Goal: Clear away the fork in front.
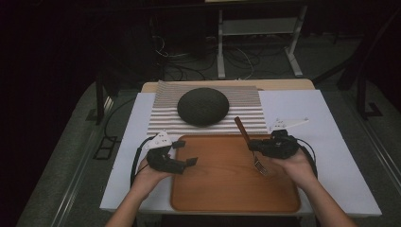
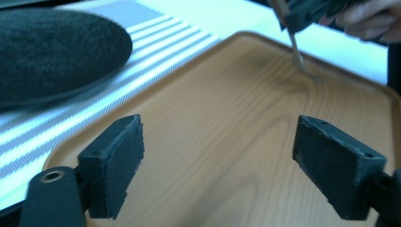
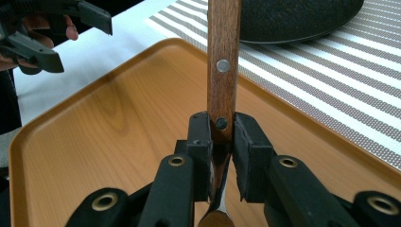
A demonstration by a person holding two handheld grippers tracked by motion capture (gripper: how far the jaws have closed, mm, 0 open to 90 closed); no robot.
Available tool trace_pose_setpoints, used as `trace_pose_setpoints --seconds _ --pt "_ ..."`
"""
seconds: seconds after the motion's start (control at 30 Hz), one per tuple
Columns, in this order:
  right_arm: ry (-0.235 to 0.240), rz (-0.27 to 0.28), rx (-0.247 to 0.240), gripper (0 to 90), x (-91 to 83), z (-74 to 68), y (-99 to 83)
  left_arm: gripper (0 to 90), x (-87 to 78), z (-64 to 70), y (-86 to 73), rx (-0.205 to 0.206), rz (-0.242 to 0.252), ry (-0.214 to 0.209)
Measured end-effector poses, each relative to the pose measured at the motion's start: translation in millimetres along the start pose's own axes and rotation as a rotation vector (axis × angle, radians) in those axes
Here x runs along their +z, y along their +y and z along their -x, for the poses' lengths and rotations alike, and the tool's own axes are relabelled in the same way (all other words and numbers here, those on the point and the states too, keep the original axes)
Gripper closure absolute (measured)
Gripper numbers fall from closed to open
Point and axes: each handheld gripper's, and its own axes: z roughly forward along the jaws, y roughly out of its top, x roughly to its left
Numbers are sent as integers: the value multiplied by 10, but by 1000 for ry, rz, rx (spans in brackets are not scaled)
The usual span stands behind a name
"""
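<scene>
My right gripper (image 1: 250,144) (image 3: 222,137) is shut on a fork (image 1: 243,130) (image 3: 223,47) with a riveted wooden handle, clamping it where the handle meets the metal neck. The fork stands steeply tilted, handle up and away, with its tines down on the right part of the wooden tray (image 1: 222,184) (image 3: 94,132). In the left gripper view the fork (image 2: 298,52) hangs from the right gripper (image 2: 307,12) at the far end of the tray (image 2: 227,104). Over the tray's left edge my left gripper (image 1: 186,152) (image 2: 217,156) is open, holding nothing; the left gripper (image 3: 78,40) also appears across the tray.
A dark round domed object (image 1: 203,106) (image 2: 52,52) (image 3: 293,19) rests on a striped placemat (image 1: 161,113) (image 2: 156,47) (image 3: 331,80) just beyond the tray. The white tabletop (image 1: 331,132) extends right of the tray. Cables and a metal stand lie on the floor behind.
</scene>
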Motion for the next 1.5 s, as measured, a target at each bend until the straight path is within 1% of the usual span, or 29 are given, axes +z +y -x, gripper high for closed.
trace_pose_setpoints --seconds 0.03,0.07,0.1,0.13,0.17,0.2,0.23,0.27,0.3,0.37,0.47,0.53,0.57,0.63,0.8,0.83,0.87,0.9,1.1,1.27,1.3,1.4,1.43,1.47,1.5 --pt "-1 2 2 770 -3 0 1 201 24 -4 52 -9 10 -16" --pt "-2 5 1 770 -6 0 1 212 24 -4 52 -9 10 -16" --pt "-3 7 -2 771 -8 -2 2 223 53 -5 103 -7 16 -14" --pt "-3 7 -2 771 -8 -2 2 227 53 -5 103 -7 16 -14" --pt "-6 12 -4 771 -16 -7 4 237 90 -1 151 -8 20 -25" --pt "-6 12 -4 771 -16 -7 4 253 90 -1 151 -8 20 -25" --pt "-7 19 -7 771 -27 -12 8 266 134 14 199 -2 21 -34" --pt "-6 23 -6 770 -31 -18 10 268 134 14 199 -2 21 -34" --pt "-4 26 -9 770 -31 -24 14 270 179 36 252 4 26 -41" --pt "-4 28 -12 770 -30 -32 17 287 200 44 279 9 29 -44" --pt "3 39 -21 771 -11 -68 31 305 284 74 376 15 45 -53" --pt "6 39 -21 771 -2 -73 35 314 308 82 397 12 49 -51" --pt "10 41 -25 770 16 -90 40 315 351 91 439 3 56 -65" --pt "15 41 -33 771 31 -113 44 326 393 110 480 -4 62 -75" --pt "25 48 -41 770 52 -148 56 338 473 150 559 -4 67 -92" --pt "27 51 -43 770 62 -163 60 357 516 171 596 -3 68 -100" --pt "27 51 -43 770 62 -163 60 368 516 171 596 -3 68 -100" --pt "27 55 -47 771 71 -176 63 377 566 196 632 -1 65 -109" --pt "33 76 -54 771 71 -223 85 409 700 261 747 -2 62 -126" --pt "43 93 -60 771 82 -250 98 435 755 295 773 -5 64 -131" --pt "43 98 -69 770 95 -269 99 447 775 312 770 -12 68 -137" --pt "47 101 -73 770 111 -295 99 472 785 322 766 -18 73 -140" --pt "54 102 -80 770 131 -325 98 483 793 324 760 -27 78 -149" --pt "55 101 -84 770 141 -339 99 496 793 324 760 -27 78 -149" --pt "57 99 -86 770 151 -353 100 511 795 322 755 -41 84 -150"
